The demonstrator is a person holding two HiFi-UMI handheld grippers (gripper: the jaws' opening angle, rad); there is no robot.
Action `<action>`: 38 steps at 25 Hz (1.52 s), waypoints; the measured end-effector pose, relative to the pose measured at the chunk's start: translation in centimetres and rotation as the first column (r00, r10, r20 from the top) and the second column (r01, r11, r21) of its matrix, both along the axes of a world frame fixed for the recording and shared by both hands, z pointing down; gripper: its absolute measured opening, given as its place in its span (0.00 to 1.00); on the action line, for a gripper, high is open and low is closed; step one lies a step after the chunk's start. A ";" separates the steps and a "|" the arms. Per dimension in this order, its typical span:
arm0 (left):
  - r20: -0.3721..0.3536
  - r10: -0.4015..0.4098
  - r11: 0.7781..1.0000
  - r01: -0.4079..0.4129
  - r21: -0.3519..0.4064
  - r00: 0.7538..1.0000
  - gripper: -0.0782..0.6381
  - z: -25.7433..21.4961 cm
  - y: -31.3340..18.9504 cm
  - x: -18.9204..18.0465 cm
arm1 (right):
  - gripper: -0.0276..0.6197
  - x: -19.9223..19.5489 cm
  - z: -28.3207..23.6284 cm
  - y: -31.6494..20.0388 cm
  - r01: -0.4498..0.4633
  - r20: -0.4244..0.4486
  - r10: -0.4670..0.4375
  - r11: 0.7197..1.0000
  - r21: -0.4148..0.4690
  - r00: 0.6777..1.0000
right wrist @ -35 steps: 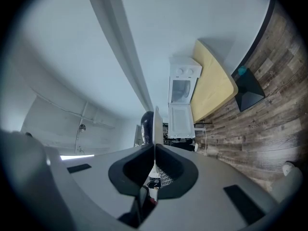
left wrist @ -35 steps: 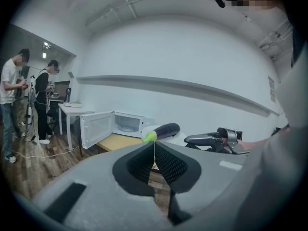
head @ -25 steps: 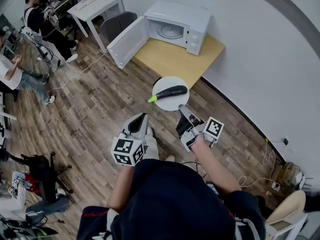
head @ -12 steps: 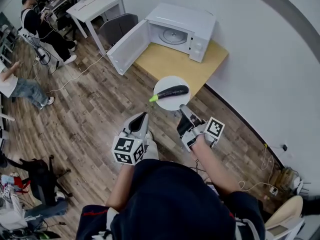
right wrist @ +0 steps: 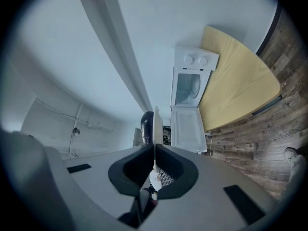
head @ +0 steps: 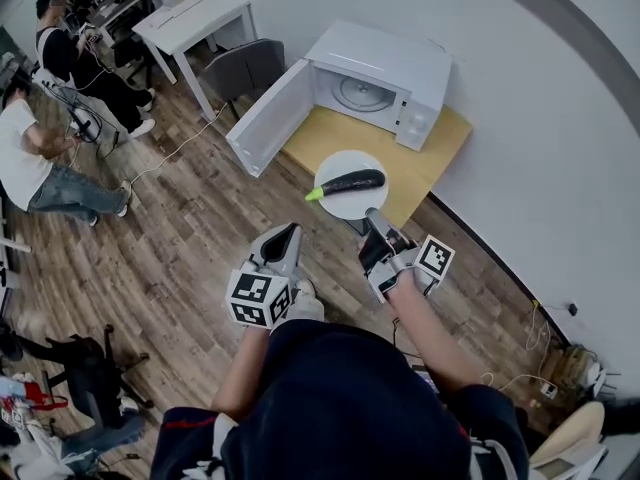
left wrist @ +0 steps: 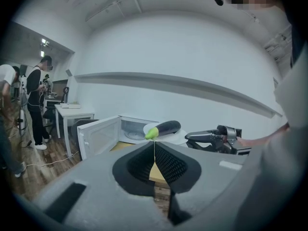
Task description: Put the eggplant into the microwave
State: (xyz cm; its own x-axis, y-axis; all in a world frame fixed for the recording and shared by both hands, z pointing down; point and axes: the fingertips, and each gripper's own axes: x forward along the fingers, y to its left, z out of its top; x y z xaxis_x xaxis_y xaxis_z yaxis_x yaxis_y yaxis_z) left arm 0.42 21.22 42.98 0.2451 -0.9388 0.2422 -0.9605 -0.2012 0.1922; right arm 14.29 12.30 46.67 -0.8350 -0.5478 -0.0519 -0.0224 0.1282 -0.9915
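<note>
Eggplant (head: pixel 350 181) lies lengthwise on a round white plate (head: pixel 343 207), its green stem end pointing to our left. We hold that plate by its near rim: our right gripper (head: pixel 376 220) has its jaws clamped on the edge. In the right gripper view the thin white rim runs straight up from between the closed pads, with the dark eggplant showing just behind it. Our left gripper (head: pixel 289 234) is off to the left, apart from the plate, its jaws pressed together with nothing between them. In the head view the plate hangs over the near part of the yellow wooden table (head: pixel 432 160), in front of the white microwave (head: pixel 390 60), which stands at the table's far end by the white wall. The microwave's door (head: pixel 272 118) is swung wide open to the left, and the glass turntable (head: pixel 362 92) shows inside. Farther off on the wood floor are a grey chair (head: pixel 250 68) and a white desk (head: pixel 190 13), with two people at the upper left.
</note>
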 end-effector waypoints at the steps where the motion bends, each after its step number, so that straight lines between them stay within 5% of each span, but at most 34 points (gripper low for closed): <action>1: -0.001 0.002 1.000 -0.002 -0.002 1.000 0.13 0.0 -0.6 -0.8 | 0.07 -0.8 -0.1 -0.6 -0.002 0.002 0.002 1.000 -0.003 1.000; 21: -0.040 0.051 0.999 -0.052 -0.013 0.998 0.13 1.5 -8.9 -13.1 | 0.07 -12.6 0.5 -8.3 -0.057 -0.011 0.057 0.998 -0.010 0.998; 38: -0.055 0.085 0.996 -0.087 -0.032 0.995 0.13 2.6 -13.7 -12.5 | 0.07 -11.8 2.1 -12.8 -0.082 -0.028 0.081 0.996 -0.038 0.996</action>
